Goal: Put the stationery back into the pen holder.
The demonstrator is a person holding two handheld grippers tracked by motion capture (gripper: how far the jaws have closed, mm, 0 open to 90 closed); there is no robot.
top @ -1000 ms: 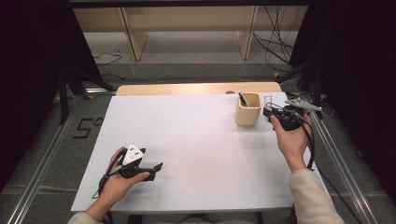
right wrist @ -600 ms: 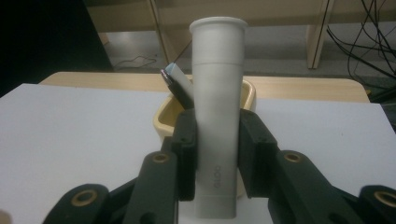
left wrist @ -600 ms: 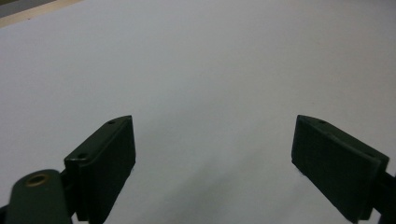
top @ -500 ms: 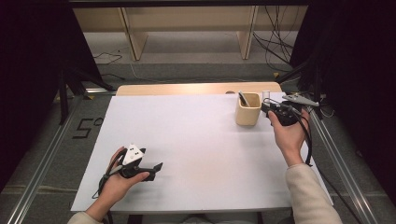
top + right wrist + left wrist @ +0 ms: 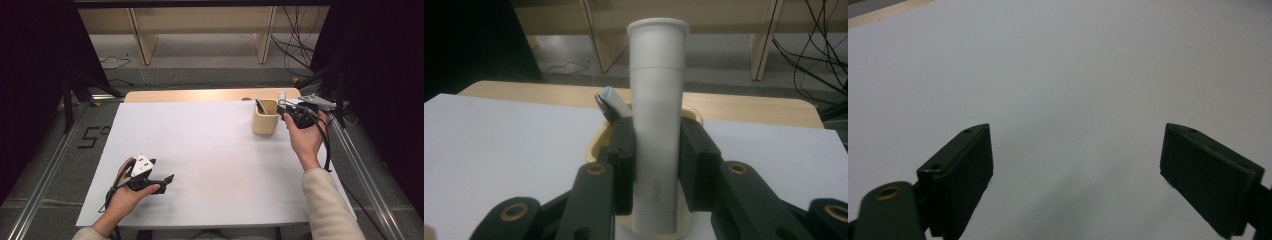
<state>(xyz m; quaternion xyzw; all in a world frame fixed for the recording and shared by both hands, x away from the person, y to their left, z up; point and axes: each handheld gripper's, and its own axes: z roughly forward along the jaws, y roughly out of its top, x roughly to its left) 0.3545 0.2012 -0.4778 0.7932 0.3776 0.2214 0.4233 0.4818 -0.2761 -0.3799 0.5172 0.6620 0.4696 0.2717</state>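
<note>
Where the right gripper [image 5: 656, 165] meets it, a pale grey, matte plastic tube [image 5: 658, 125] with a slightly flared cap end uppermost stands upright, pinched at mid-length between both fingers [image 5: 624, 165]. Small embossed lettering runs along its lower body. Its base hangs just over the open mouth of a cream-coloured cylindrical holder [image 5: 264, 117], which stands on the white bench [image 5: 210, 150] near the far right edge and already contains a dark, slanted pen-like item [image 5: 607, 107]. At near left, the left gripper [image 5: 1078, 165] rests low over bare bench, fingers spread wide apart around nothing.
</note>
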